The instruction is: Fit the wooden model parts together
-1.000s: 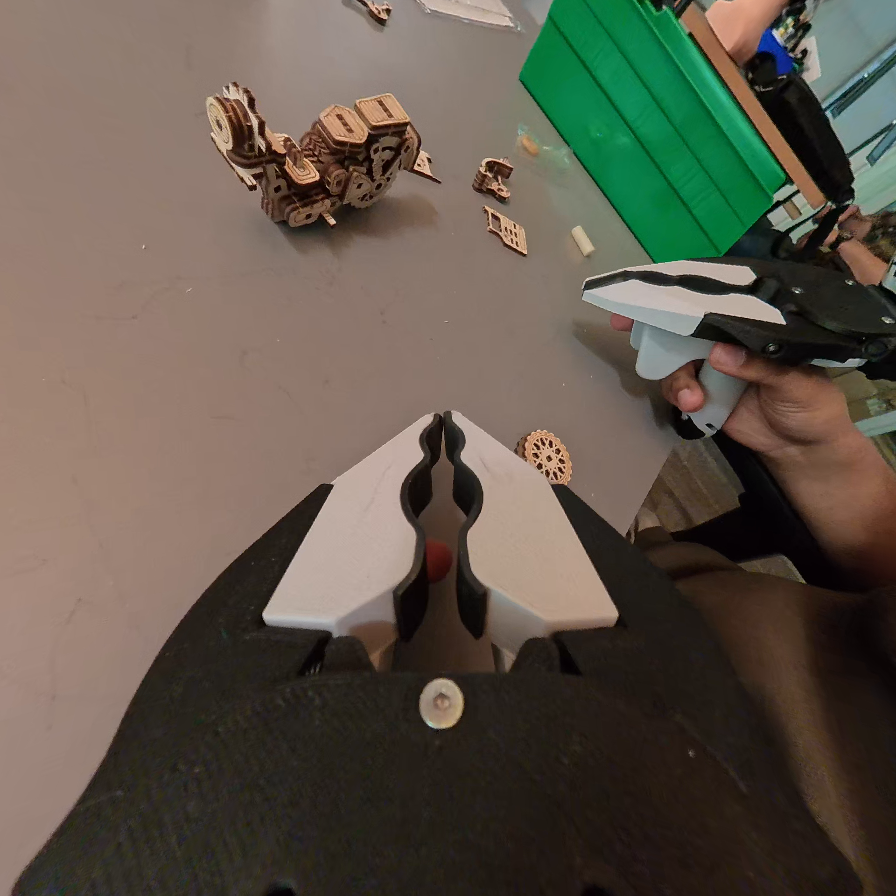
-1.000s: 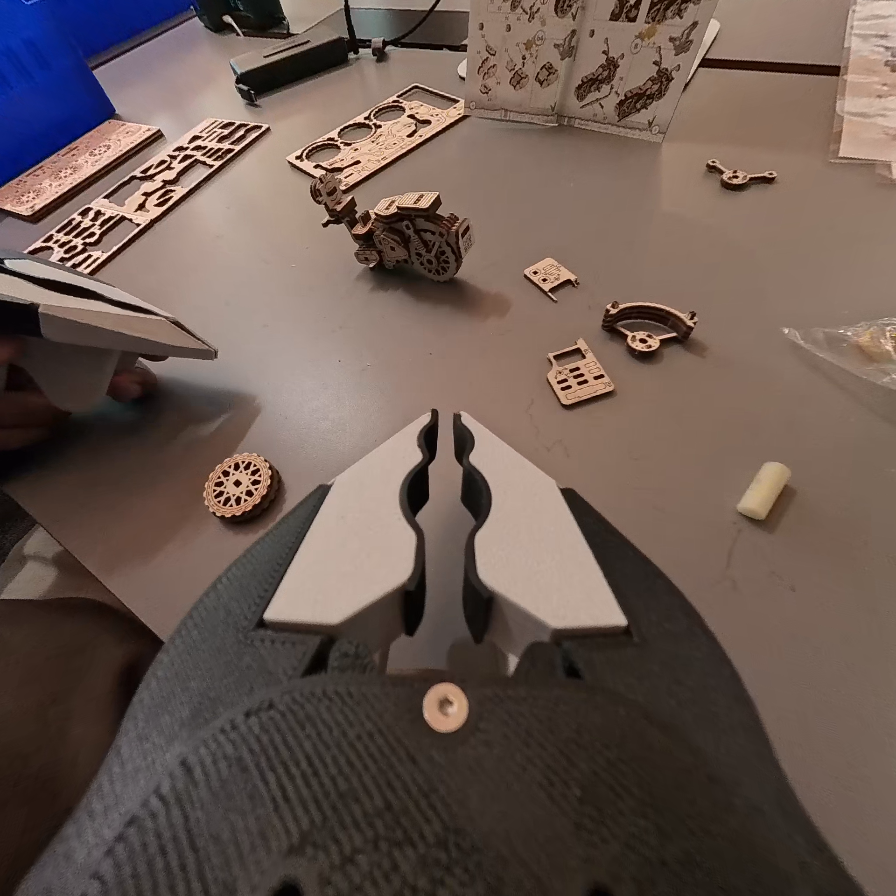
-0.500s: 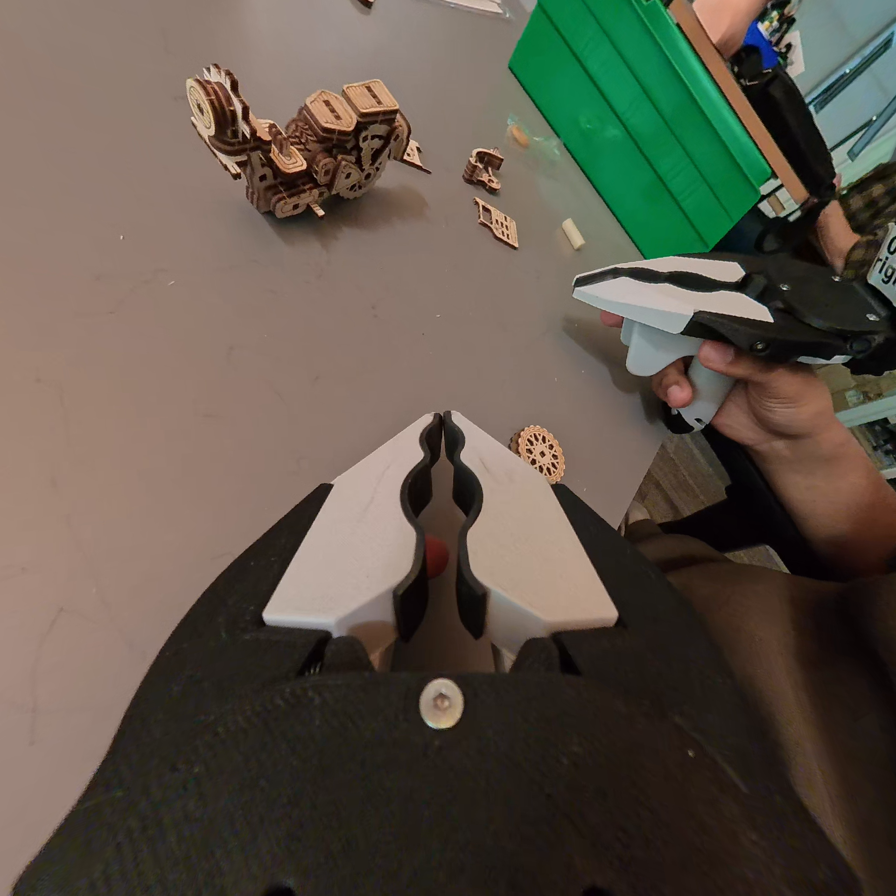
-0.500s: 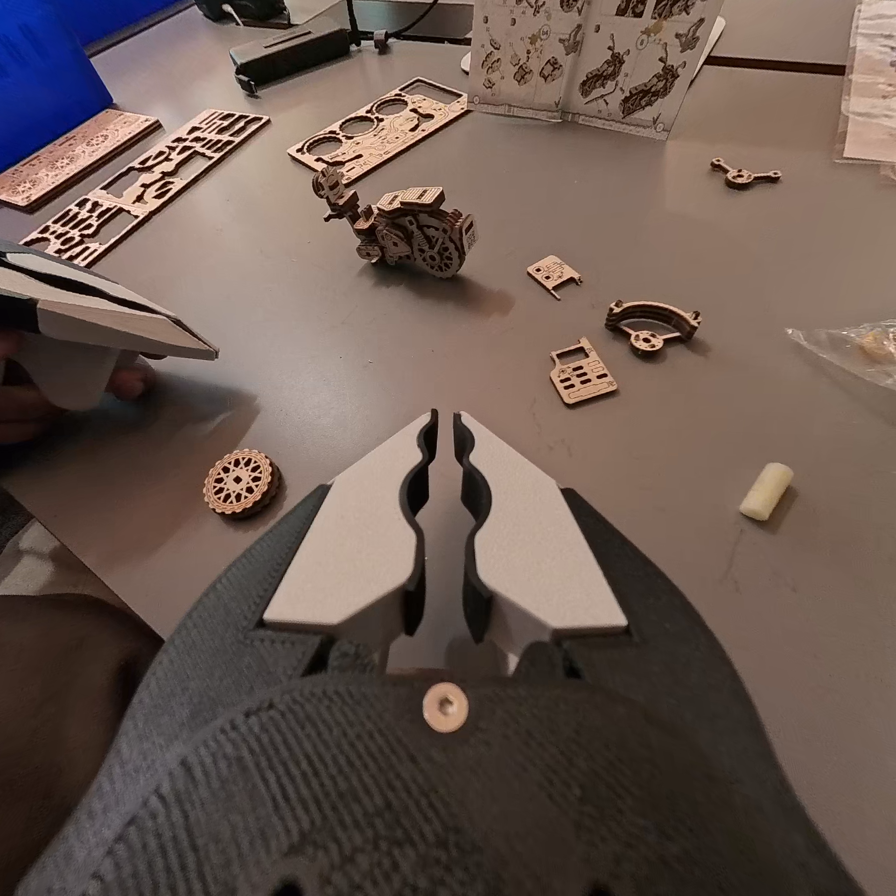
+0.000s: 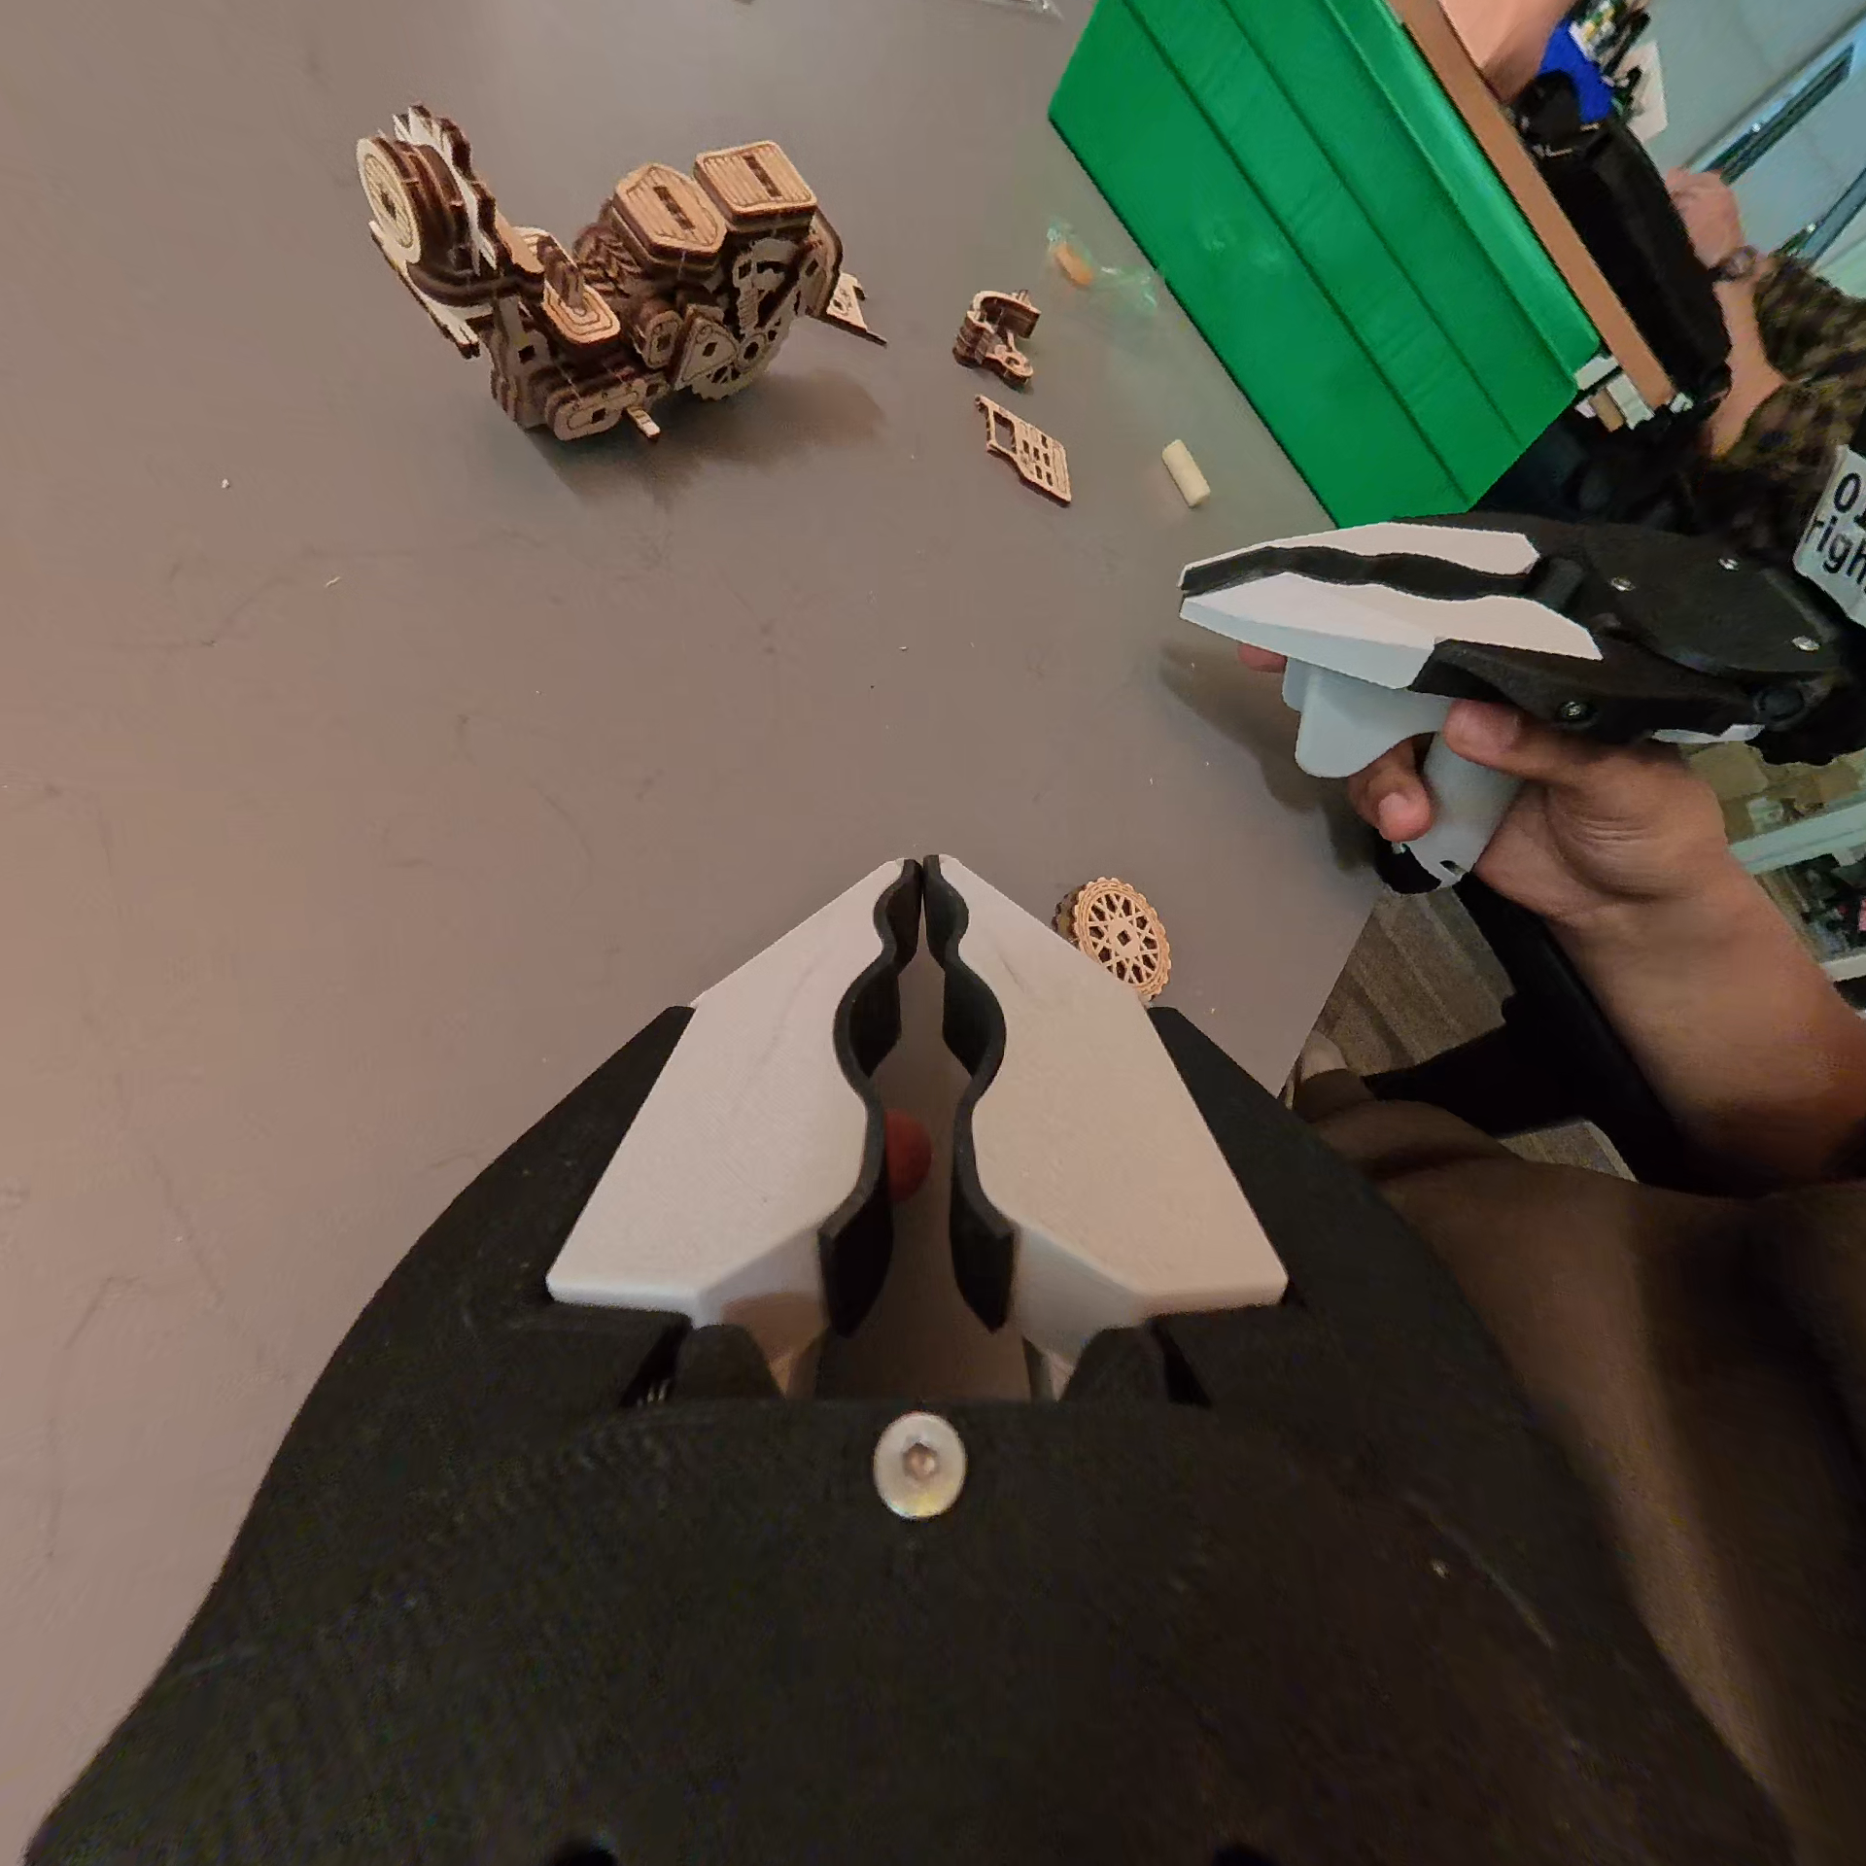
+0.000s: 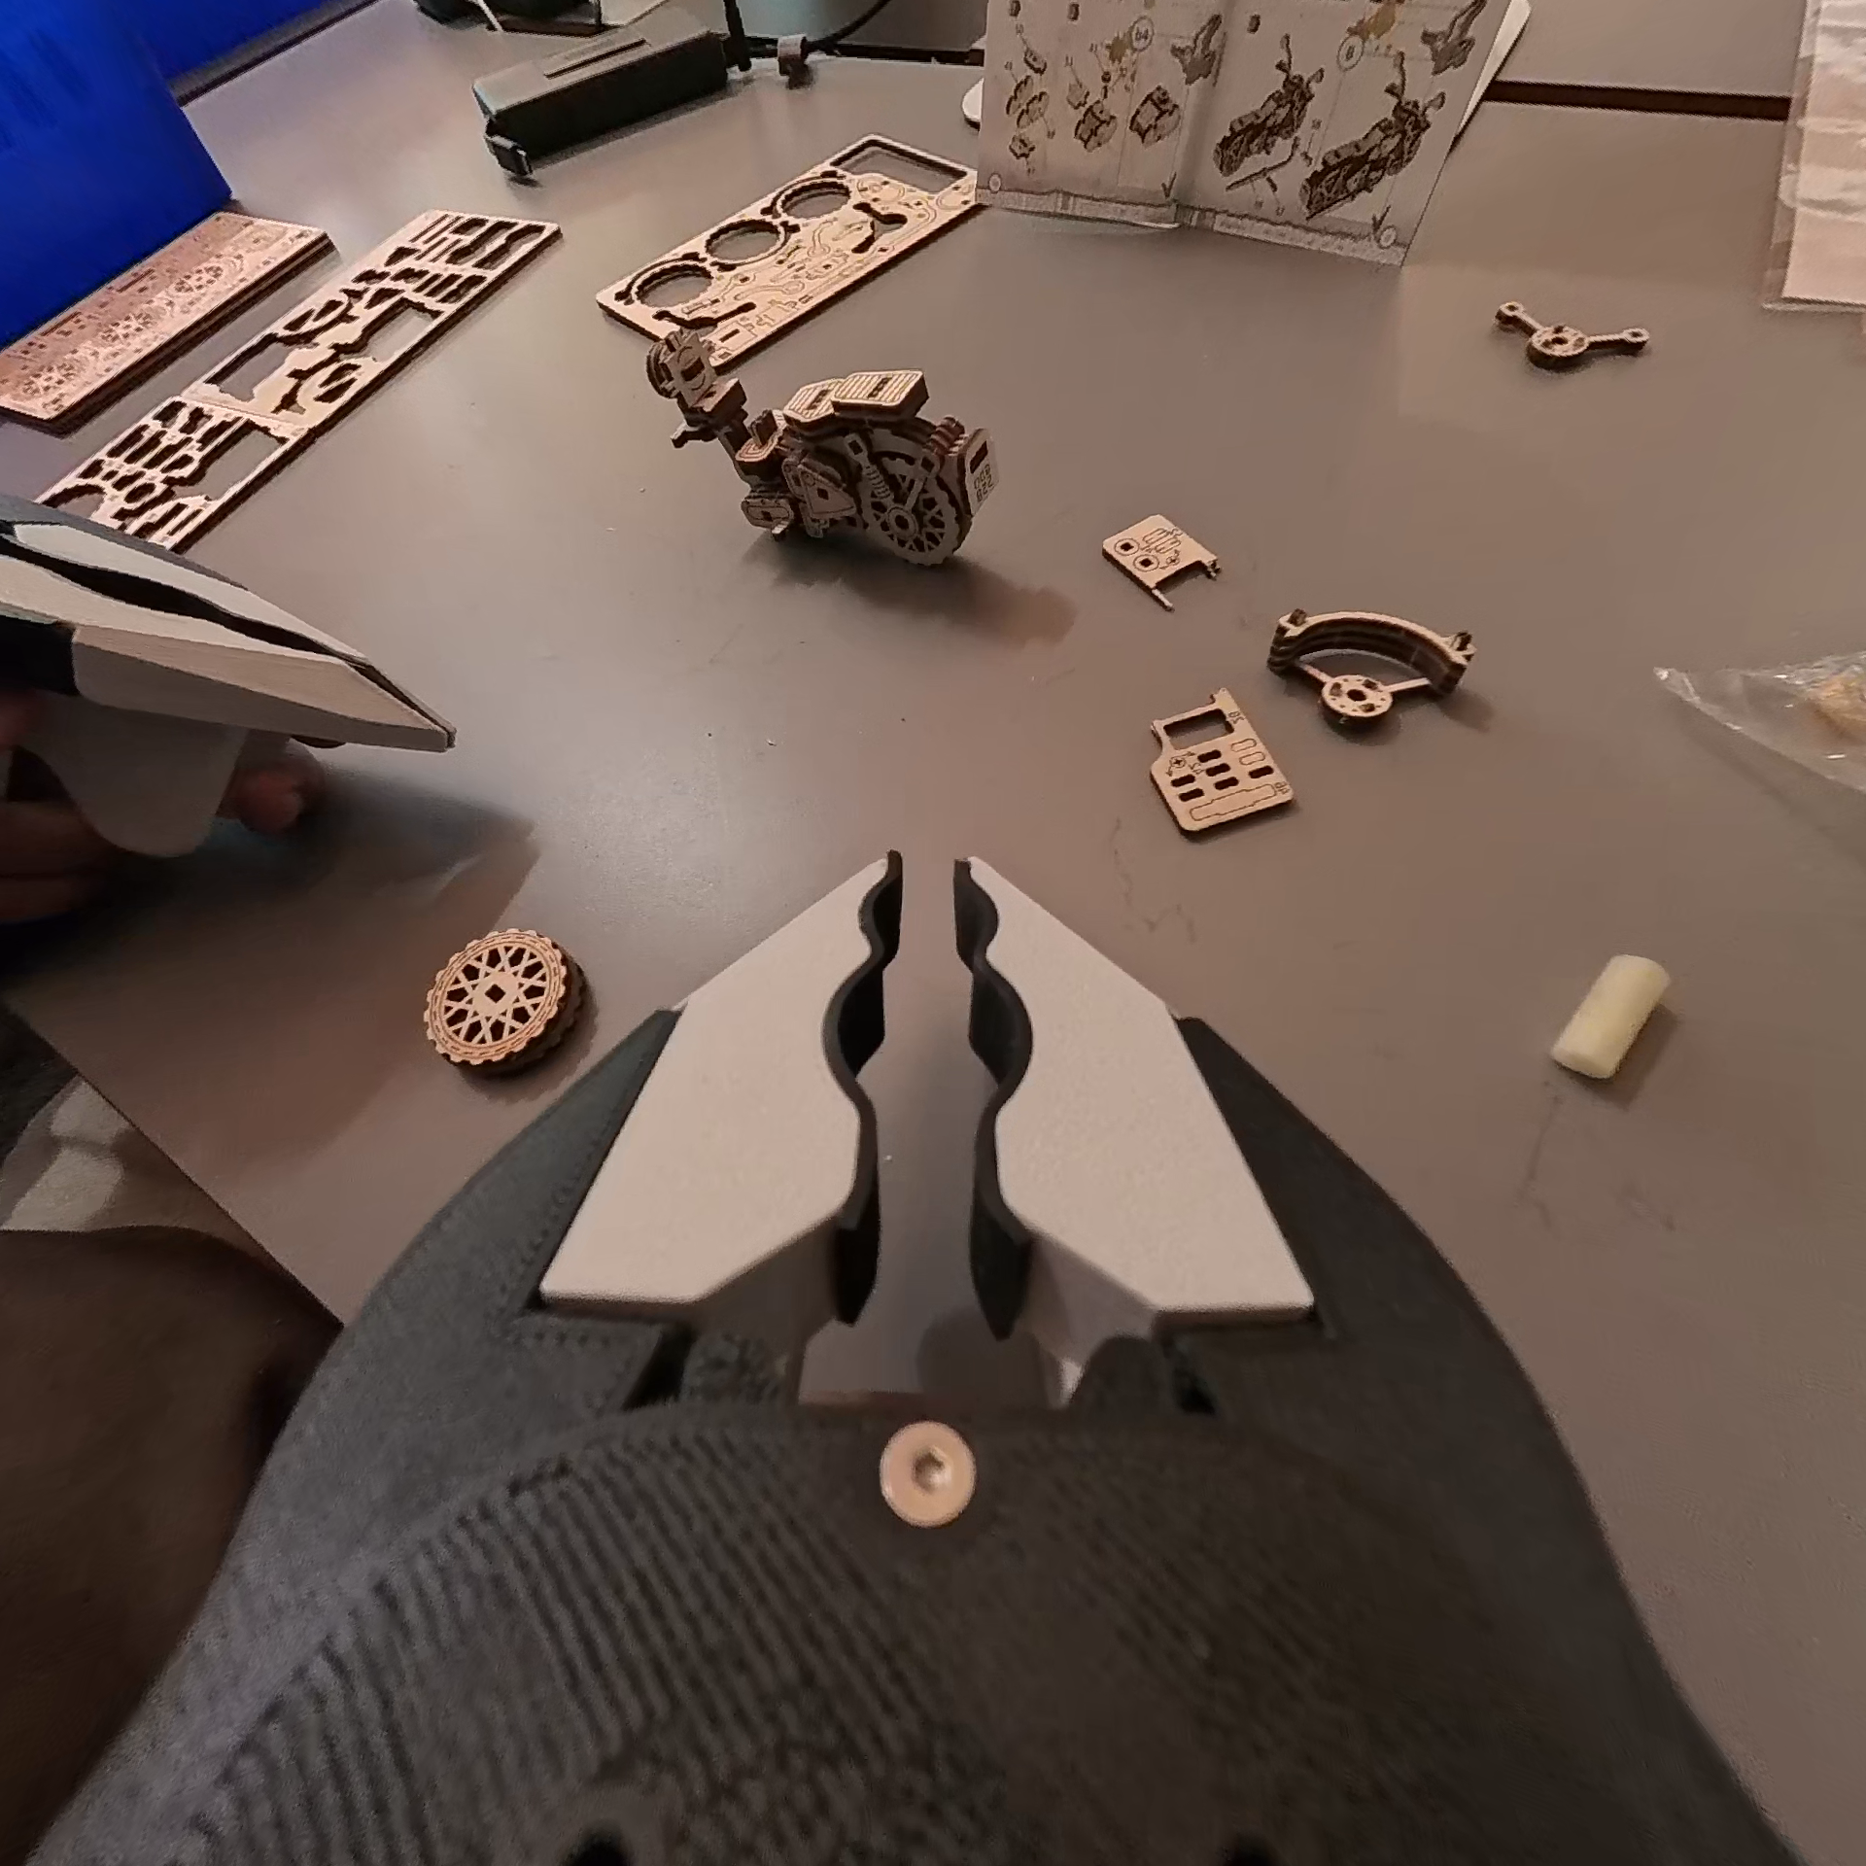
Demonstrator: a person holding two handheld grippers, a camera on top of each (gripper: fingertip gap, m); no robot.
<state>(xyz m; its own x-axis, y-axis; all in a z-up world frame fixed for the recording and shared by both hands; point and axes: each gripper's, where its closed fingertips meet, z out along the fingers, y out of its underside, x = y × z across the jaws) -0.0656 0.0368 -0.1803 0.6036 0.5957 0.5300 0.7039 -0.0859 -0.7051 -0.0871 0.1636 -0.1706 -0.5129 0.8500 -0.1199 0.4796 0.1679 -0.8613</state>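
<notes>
A half-built wooden motorcycle model (image 5: 606,283) stands upright on the grey table (image 5: 303,757); it also shows in the right wrist view (image 6: 828,454). A loose spoked wooden wheel (image 5: 1116,934) lies flat near the table's front edge, just right of my left gripper (image 5: 921,868), which is shut and empty. In the right wrist view the wheel (image 6: 500,1000) lies left of my right gripper (image 6: 927,873), which is empty with only a narrow slit between its tips. Each gripper shows in the other's view (image 5: 1202,596) (image 6: 434,722), hovering above the table.
Loose parts lie right of the model: a slotted flat piece (image 6: 1222,762), a small tabbed plate (image 6: 1156,550), a curved fender piece (image 6: 1368,661), a crank piece (image 6: 1570,338), a white cylinder (image 6: 1611,1010). Cut-out wooden sheets (image 6: 798,252) and an instruction leaflet (image 6: 1232,111) lie behind. A green box (image 5: 1313,232) stands at the right. Left tips to right tips: about 15 cm. My left tips are about 20 cm from the slotted flat piece (image 6: 1222,762), my right tips only 8 cm. Seen from the left wrist view (image 5: 1033,445) as well.
Both grippers have drifted only slightly above the table. Nothing was taken hold of or let go, and the parts have not moved.
</notes>
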